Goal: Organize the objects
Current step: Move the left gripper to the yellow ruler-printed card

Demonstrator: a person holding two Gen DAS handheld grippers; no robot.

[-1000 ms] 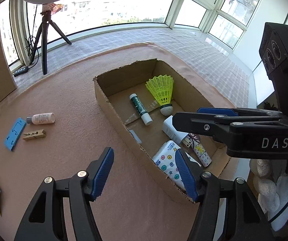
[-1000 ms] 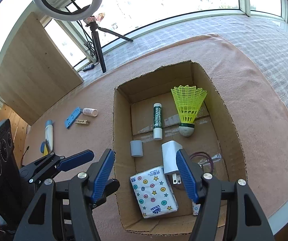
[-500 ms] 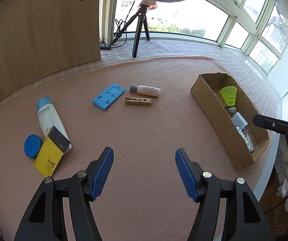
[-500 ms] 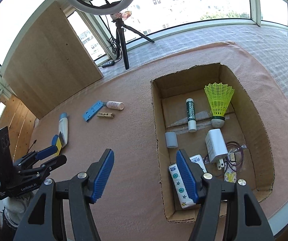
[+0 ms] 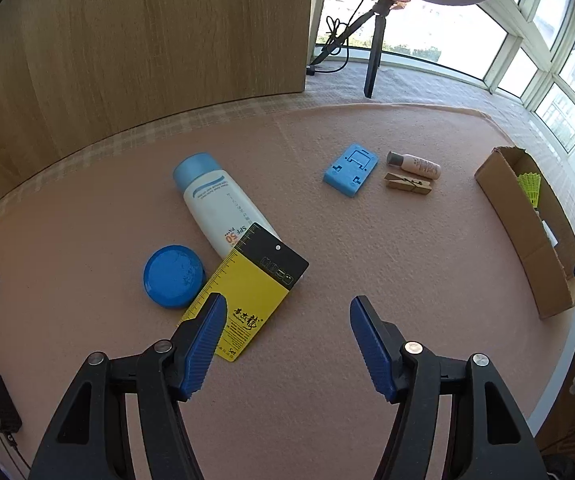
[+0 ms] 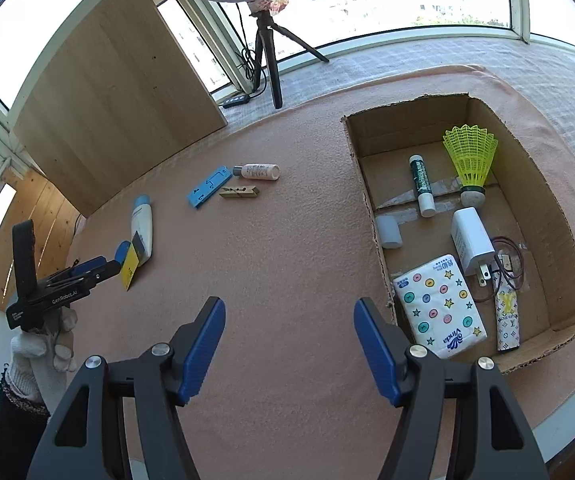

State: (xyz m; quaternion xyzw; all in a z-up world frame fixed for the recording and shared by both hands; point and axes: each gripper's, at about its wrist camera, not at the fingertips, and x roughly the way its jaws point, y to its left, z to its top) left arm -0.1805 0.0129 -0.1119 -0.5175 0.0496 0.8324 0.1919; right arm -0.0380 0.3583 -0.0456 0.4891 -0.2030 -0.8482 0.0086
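Observation:
My left gripper (image 5: 287, 308) is open and empty, low over the pink mat. Its left finger overlaps a yellow and black card (image 5: 247, 292) in this view. The card leans on a white sunscreen bottle (image 5: 219, 204), beside a blue round lid (image 5: 171, 276). Farther off lie a blue phone stand (image 5: 351, 170), a small bottle (image 5: 415, 165) and a wooden clothespin (image 5: 409, 184). My right gripper (image 6: 287, 306) is open and empty, left of the cardboard box (image 6: 367, 168). In the box lie a shuttlecock (image 6: 469, 156), a green tube (image 6: 421, 184), a charger (image 6: 471, 240) and a tissue pack (image 6: 439, 306).
A wooden panel (image 5: 147, 40) stands behind the mat on the left. A ring light on a tripod (image 6: 267, 52) stands at the back by the windows. The table's front edge (image 6: 567, 412) runs just below the box. A gloved hand (image 6: 43, 356) holds the left gripper.
My left gripper has swung away from the box, leftward across the mat to the card, bottle and lid. My right gripper has drifted left off the box onto the mat beside it.

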